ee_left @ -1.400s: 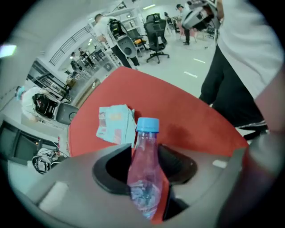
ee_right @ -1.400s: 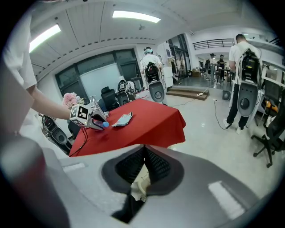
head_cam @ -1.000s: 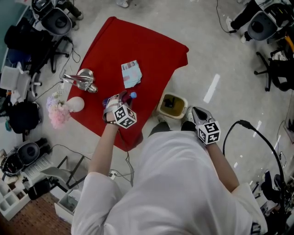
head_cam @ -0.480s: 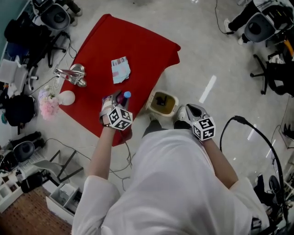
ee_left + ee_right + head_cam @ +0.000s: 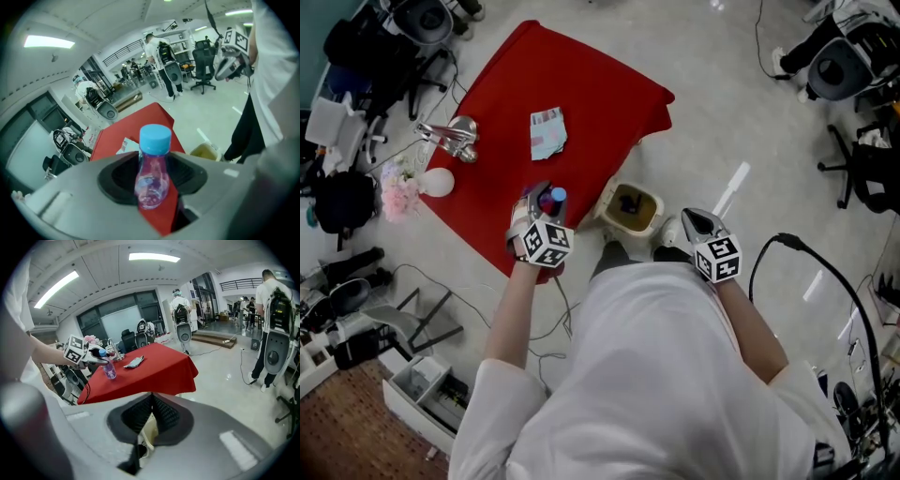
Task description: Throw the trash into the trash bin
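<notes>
The left gripper (image 5: 541,201) is clamped on a clear bottle (image 5: 152,177) with a blue cap, holding it upright above the near edge of the red-clothed table (image 5: 581,103). The open trash bin (image 5: 623,226) stands on the floor just off that edge, by the person's feet. The right gripper (image 5: 692,220) hangs beside the bin with its jaws together and nothing between them. A crumpled packet (image 5: 547,133) lies mid-table. The floor to the right of the table is open as far as a black cable (image 5: 811,264).
</notes>
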